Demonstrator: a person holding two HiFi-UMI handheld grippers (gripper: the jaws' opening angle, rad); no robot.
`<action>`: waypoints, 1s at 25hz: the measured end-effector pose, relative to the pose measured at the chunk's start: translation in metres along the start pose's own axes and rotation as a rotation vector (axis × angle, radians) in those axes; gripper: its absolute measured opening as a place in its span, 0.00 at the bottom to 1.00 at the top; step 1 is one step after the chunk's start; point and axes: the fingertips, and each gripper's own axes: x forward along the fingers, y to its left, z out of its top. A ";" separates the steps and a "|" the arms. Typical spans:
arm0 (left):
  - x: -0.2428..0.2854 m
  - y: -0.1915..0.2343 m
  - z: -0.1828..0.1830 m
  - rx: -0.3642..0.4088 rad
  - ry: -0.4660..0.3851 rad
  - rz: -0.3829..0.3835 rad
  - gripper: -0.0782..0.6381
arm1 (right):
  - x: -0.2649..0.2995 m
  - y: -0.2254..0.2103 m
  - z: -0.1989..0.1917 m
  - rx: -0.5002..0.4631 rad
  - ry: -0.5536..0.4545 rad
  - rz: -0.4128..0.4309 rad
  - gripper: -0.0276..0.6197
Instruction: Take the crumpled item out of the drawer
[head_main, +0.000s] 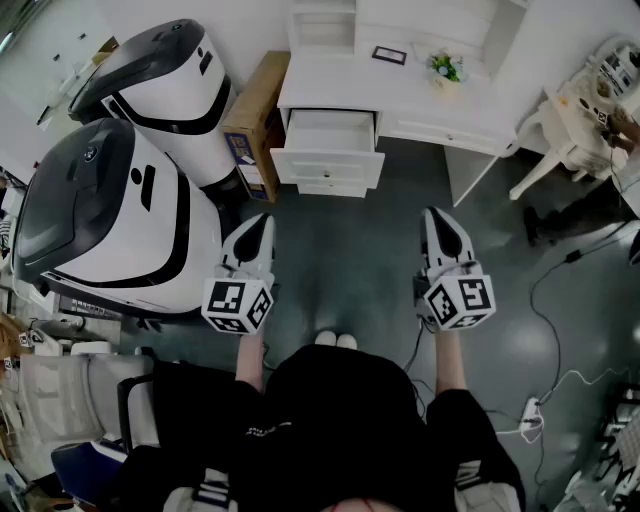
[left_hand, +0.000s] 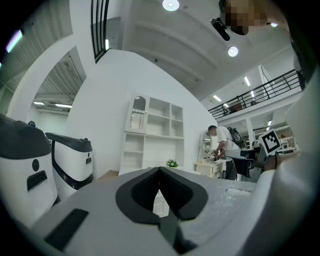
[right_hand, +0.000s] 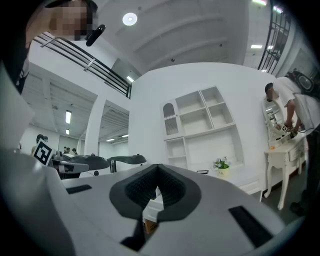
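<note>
The biggest hazard is the pair of bulky white-and-black machines (head_main: 120, 215) standing close off the outer side of the left gripper (head_main: 258, 222). A wide swing of that arm on the way forward could knock its jaws against a shell. Ahead of both pairs of jaws, and well apart from them, is the white desk (head_main: 400, 100). Its top drawer (head_main: 326, 165) is pulled open and lies between the two lines of reach, nearer the left pair's than that of the right gripper (right_hand: 157, 169). Both grippers are held level, jaws together with nothing between them, so I judge the reach has not begun. Arriving at the drawer with the jaws closed would only push or flatten whatever lies inside, so they must part first. The crumpled item should be in that drawer, but its inside reads as plain white from here and I cannot make the item out. A blind grab could close on the drawer wall or miss altogether. A cardboard box (head_main: 255, 120) sits against the desk, ahead and a little outward of the left jaws, and could be clipped. Cables (head_main: 548, 300) trail over the floor outward of the right jaws, a trip risk if the person steps that way. The small plant (head_main: 445, 67) on the desktop, far beyond the right jaws, could be toppled by an overshoot.
</note>
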 end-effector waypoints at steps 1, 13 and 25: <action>0.001 -0.002 0.001 0.001 0.000 -0.002 0.10 | -0.001 -0.001 0.001 0.001 -0.001 0.000 0.03; 0.005 -0.028 -0.002 0.006 0.012 -0.012 0.10 | -0.011 -0.015 -0.001 0.034 -0.004 0.016 0.03; 0.013 -0.024 -0.024 -0.032 0.053 0.026 0.11 | 0.011 -0.021 -0.025 0.079 0.029 0.053 0.03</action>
